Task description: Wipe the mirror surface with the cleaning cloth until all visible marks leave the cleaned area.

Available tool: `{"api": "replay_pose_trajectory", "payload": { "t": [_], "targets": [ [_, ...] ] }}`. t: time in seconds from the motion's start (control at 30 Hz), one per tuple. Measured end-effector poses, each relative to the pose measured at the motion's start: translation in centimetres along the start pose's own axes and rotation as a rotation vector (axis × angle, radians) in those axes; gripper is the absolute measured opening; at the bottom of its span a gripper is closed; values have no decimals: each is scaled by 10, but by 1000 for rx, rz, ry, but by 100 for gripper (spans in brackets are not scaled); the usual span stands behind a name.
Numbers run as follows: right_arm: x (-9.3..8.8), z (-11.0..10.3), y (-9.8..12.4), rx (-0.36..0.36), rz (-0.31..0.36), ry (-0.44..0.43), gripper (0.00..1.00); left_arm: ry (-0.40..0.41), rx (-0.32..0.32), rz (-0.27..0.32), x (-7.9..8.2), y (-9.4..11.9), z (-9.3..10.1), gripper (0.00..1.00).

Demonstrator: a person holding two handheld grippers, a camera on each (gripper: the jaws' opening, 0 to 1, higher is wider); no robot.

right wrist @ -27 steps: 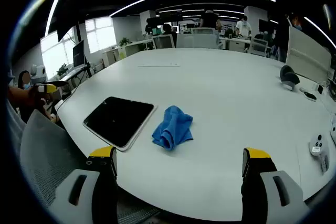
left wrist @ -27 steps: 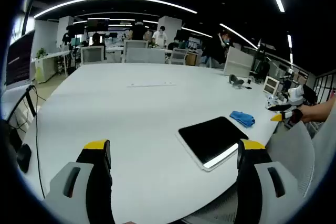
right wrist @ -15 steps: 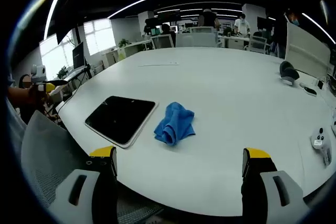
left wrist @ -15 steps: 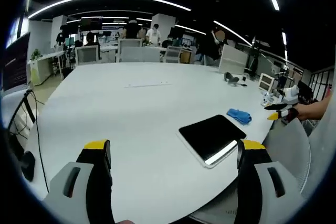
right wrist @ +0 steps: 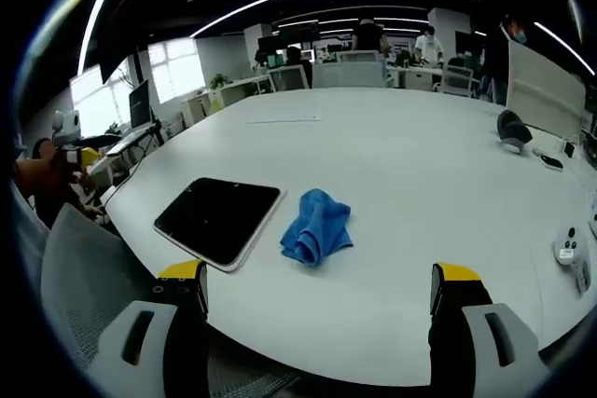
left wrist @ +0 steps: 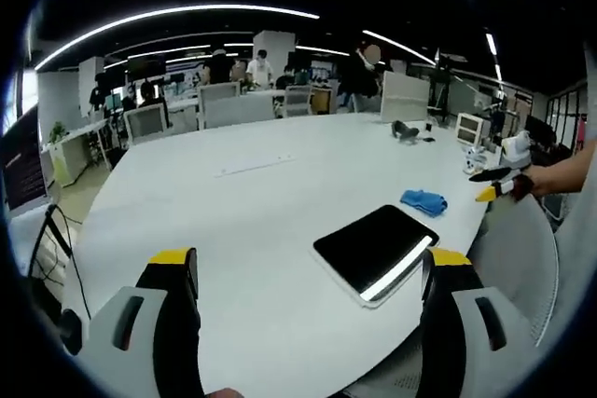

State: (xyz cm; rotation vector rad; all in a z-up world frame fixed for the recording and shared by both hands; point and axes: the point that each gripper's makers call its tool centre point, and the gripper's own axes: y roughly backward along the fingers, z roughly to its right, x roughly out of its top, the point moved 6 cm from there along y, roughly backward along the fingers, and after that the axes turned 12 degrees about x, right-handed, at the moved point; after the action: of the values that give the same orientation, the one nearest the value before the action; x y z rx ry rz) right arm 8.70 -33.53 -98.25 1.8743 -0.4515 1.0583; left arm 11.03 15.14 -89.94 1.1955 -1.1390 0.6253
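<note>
On the table (right wrist: 420,184): mirror (right wrist: 217,219) flat near the edge, crumpled cloth (right wrist: 318,227) just beside it, untouched. Both grippers, left (left wrist: 308,272) and right (right wrist: 317,286), hovering with jaws wide, holding nothing. Best to pinch the cloth's raised fold with the right, then wipe in overlapping strokes.

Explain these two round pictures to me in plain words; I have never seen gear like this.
A person holds a two-jaw gripper in each hand, and a fisheye camera rides on each one, looking out along its jaws. The grey, yellow-tipped pieces at the bottom of each picture are those jaws. Both the left gripper and the right gripper are open and hold nothing. In the left gripper view, the right gripper also shows at the far right edge. Both views look across a large white table in an office. On it lie a flat dark mirror in a pale frame and, beside it, a crumpled blue cloth. Neither has been touched yet.
</note>
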Motion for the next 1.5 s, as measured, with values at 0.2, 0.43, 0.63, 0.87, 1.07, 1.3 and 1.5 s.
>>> {"api": "replay_pose_trajectory", "payload": {
  "t": [0.2, 0.43, 0.63, 0.87, 1.07, 1.3, 1.5],
  "targets": [
    [-3, -4, 0, 12, -11, -20, 99, 28, 26, 17, 2, 2, -4, 99],
    [-6, -6, 3, 5, 3, -33, 99, -6, 4, 2, -1, 2, -1, 99],
    [-12, -8, 3, 2, -11, -32, 99, 75, 32, 14, 3, -1, -6, 99],
    [-11, -9, 3, -1, -5, -34, 99, 70, 33, 14, 1, -1, -5, 99],
    [-14, -4, 3, -16, -8, -50, 99, 72, 37, -7, -6, 0, -4, 99],
    [-13, 2, 6, -32, -2, -45, 99, 77, 39, -6, -5, -3, -1, 99],
    [-15, 3, 7, -33, 0, -54, 99, 78, 31, -4, -3, -5, 5, 99]
  ]
}}
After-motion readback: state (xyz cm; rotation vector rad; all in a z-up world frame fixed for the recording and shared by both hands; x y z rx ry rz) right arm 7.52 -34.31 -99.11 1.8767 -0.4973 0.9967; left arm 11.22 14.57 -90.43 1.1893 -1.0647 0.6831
